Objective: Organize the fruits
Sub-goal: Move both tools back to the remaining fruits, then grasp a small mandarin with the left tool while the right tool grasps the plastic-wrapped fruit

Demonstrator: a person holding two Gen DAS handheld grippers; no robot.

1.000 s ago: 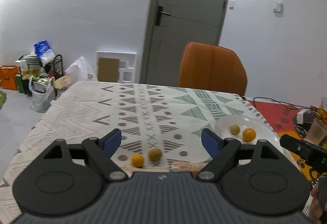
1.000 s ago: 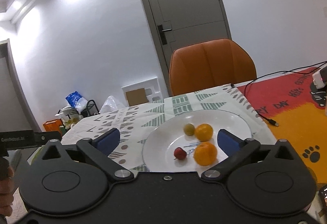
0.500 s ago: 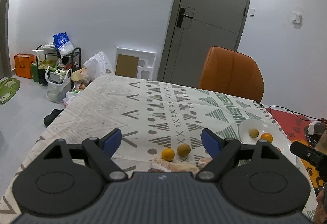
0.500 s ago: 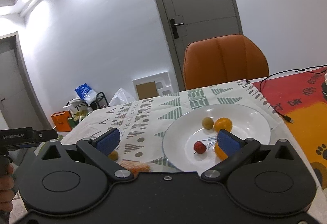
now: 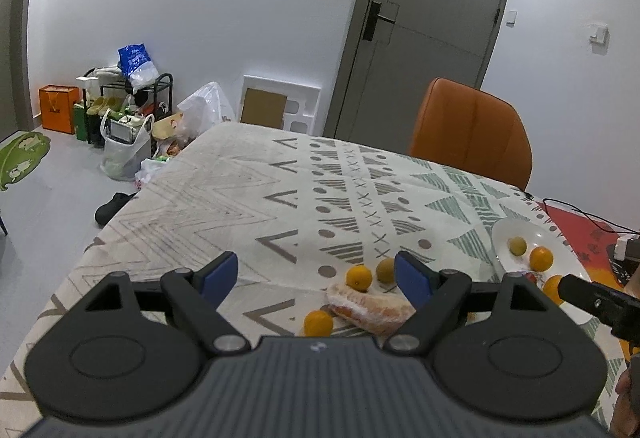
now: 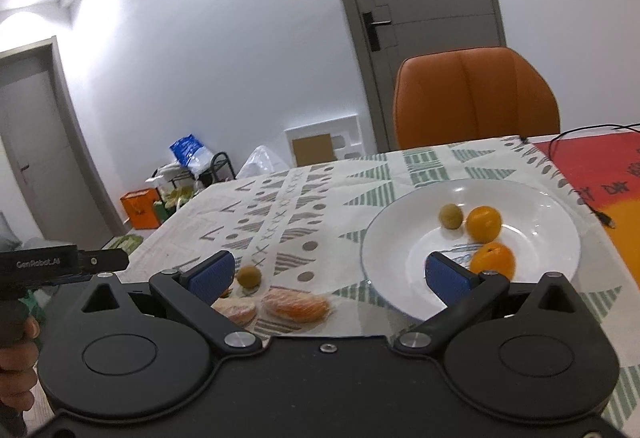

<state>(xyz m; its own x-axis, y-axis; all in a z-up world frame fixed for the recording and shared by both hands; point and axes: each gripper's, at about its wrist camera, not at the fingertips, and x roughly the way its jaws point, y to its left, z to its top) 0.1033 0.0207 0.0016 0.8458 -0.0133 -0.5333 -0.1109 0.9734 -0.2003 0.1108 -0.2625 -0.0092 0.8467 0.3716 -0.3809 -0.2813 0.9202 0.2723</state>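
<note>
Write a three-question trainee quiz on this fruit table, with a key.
1. True or false: the left gripper is shut on an orange.
2. Which lies nearest the wrapped fruit pack on the tablecloth? A) a loose orange B) the orange chair C) the door
3. Fill in: the white plate shows two oranges and one ____ fruit.

Key: 1 false, it is open and holds nothing; 2 A; 3 greenish-brown.
</note>
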